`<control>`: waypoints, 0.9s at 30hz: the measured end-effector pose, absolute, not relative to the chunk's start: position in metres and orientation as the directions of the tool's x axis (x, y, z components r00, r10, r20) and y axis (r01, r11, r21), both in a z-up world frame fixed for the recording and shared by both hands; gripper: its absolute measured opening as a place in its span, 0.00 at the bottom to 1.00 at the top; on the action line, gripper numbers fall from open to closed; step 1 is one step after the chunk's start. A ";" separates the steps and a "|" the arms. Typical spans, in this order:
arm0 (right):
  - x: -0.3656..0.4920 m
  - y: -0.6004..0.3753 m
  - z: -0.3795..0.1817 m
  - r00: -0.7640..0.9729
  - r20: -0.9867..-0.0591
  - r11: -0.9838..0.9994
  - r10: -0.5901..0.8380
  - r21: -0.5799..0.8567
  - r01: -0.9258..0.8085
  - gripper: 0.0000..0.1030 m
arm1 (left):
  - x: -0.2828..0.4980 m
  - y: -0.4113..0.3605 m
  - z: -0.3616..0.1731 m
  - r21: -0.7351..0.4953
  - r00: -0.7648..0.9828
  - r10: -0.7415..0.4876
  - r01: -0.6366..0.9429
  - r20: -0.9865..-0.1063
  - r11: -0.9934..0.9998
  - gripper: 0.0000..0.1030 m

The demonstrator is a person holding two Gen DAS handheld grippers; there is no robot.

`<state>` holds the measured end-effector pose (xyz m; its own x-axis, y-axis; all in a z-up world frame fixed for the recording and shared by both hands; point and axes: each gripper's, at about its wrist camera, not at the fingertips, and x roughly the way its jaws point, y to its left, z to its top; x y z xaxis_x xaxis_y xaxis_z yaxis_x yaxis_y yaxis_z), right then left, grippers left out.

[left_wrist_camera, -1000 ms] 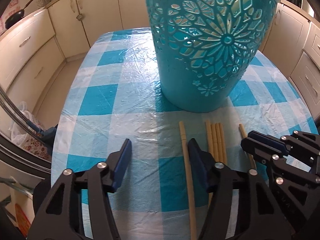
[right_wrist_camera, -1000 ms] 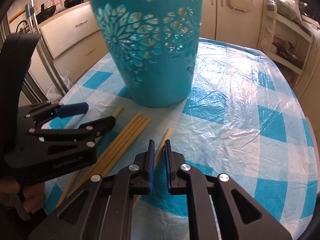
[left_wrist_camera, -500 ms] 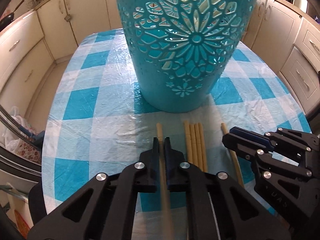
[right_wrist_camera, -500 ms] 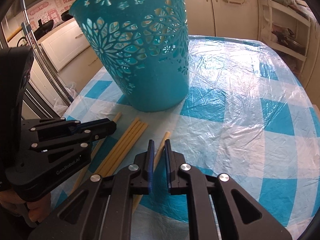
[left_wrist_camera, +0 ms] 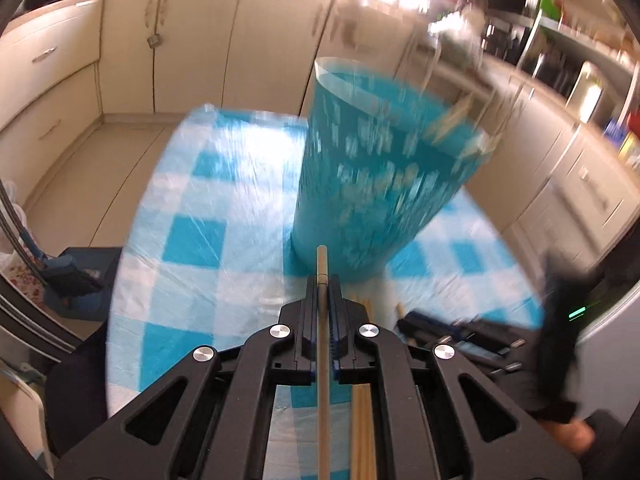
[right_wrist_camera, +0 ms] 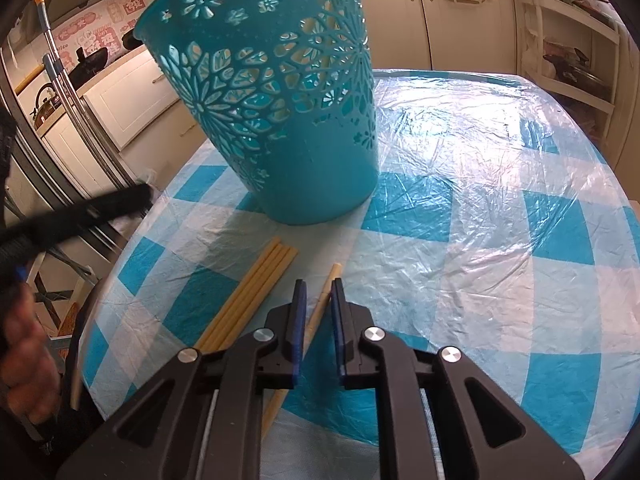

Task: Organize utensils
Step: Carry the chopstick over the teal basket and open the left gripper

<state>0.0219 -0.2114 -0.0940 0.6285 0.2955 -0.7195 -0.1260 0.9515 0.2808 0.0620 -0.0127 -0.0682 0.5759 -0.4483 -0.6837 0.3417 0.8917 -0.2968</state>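
A teal cut-out basket (left_wrist_camera: 380,184) (right_wrist_camera: 280,112) stands on the blue-checked table; several wooden sticks lean inside it. My left gripper (left_wrist_camera: 322,284) is shut on a wooden chopstick (left_wrist_camera: 322,264) and holds it lifted above the table, tip pointing at the basket's base. Three chopsticks (right_wrist_camera: 256,284) lie bundled on the cloth. My right gripper (right_wrist_camera: 318,286) hangs low over a single chopstick (right_wrist_camera: 328,284) that runs between its slightly parted, empty fingers. The left gripper shows as a dark blur at the left of the right wrist view (right_wrist_camera: 80,216).
The table (right_wrist_camera: 500,208) is covered with crinkled clear plastic over the checked cloth. Cream kitchen cabinets (left_wrist_camera: 160,40) surround it. A blue dustpan (left_wrist_camera: 68,276) sits on the floor at the left, beside the table edge.
My left gripper closed on the leftmost chopstick, then lifted it up and away from the table fast. My right gripper stayed over the single chopstick, drawing back slightly.
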 end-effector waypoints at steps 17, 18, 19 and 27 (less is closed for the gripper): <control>0.021 -0.220 -0.092 0.622 -0.705 0.935 0.341 0.326 -0.144 0.20 | 0.093 -0.010 0.091 -0.372 0.805 -0.508 0.390 -0.307 0.843 0.05; 0.021 -0.219 -0.092 0.622 -0.704 0.934 0.344 0.328 -0.145 0.21 | 0.098 -0.015 0.099 -0.366 0.820 -0.498 0.387 -0.284 0.846 0.05; 0.021 -0.219 -0.092 0.621 -0.703 0.932 0.347 0.330 -0.147 0.22 | 0.102 -0.020 0.104 -0.361 0.831 -0.489 0.385 -0.266 0.850 0.05; 0.022 -0.211 -0.091 0.614 -0.704 0.931 0.356 0.326 -0.166 0.29 | 0.152 -0.057 0.106 -0.322 0.876 -0.422 0.340 -0.233 0.884 0.05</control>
<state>0.0220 -0.2107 -0.0911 0.6140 0.3564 -0.7043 -0.1660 0.9306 0.3261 0.1519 -0.0568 0.1057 0.8760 -0.4220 -0.2334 0.3399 0.8836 -0.3222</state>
